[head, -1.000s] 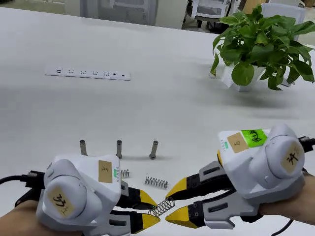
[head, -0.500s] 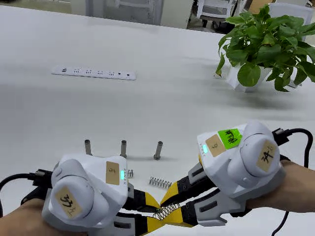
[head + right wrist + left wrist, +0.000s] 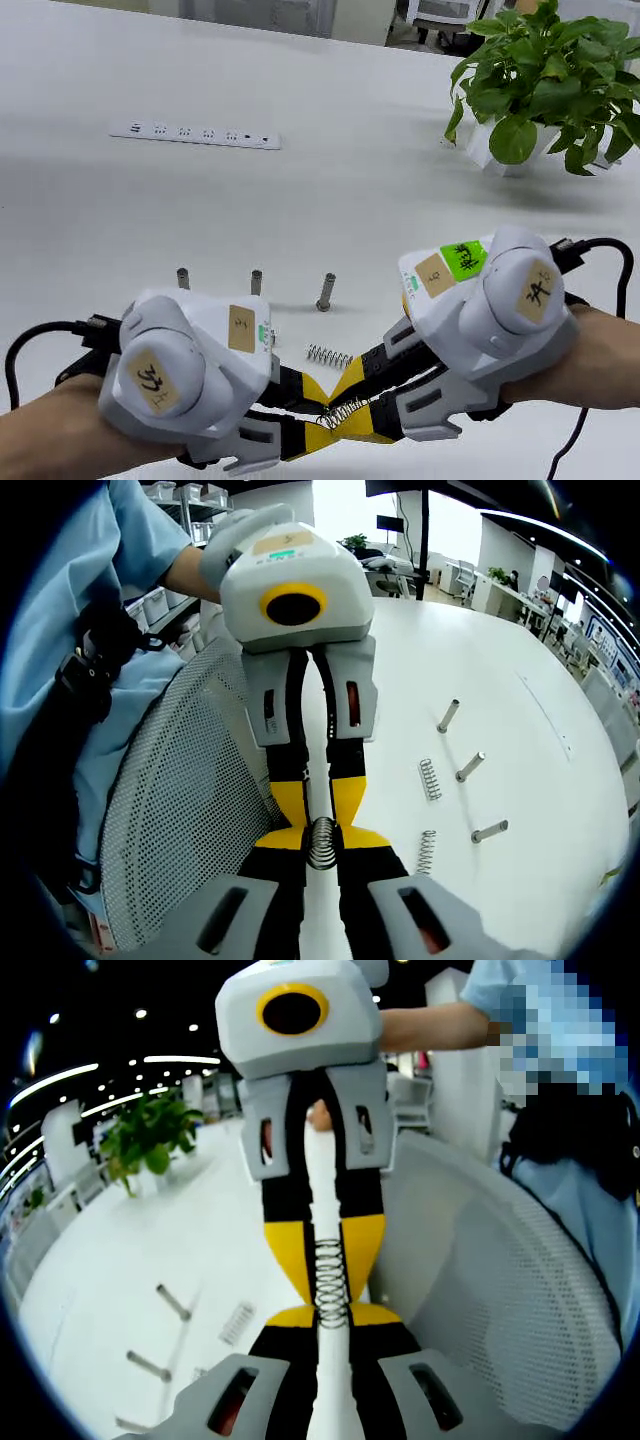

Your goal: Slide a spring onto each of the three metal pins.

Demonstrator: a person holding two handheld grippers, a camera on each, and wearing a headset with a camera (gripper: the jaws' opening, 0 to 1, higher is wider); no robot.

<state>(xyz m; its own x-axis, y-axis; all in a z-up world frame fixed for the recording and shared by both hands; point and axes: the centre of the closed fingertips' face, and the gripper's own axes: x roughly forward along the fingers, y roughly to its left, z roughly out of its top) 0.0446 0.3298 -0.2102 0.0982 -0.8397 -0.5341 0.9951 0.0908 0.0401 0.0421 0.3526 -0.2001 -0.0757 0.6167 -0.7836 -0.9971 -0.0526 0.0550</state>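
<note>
Three pins (image 3: pixel 256 282) stood in a row on the surface (image 3: pixel 400 200). Just before the pins, toward their right end, lay a loose spring (image 3: pixel 329 356). Farther before them, a second spring (image 3: pixel 340 411) sat pinched in the fingers (image 3: pixel 310 388) of the left gripper (image 3: pixel 315 412) and right gripper (image 3: pixel 352 403). Well behind the pins lay a power strip (image 3: pixel 195 135), left, and a plant (image 3: pixel 545 80), right.

The left gripper (image 3: pixel 312 415) and the right gripper (image 3: pixel 352 402) are cased in rounded white shells, with black jaws tipped in yellow. Tan handwritten labels are stuck on both — a green one is added on the right. Black cables (image 3: pixel 28 342) are attached behind. A light blue sleeve (image 3: pixel 130 550) is worn.
</note>
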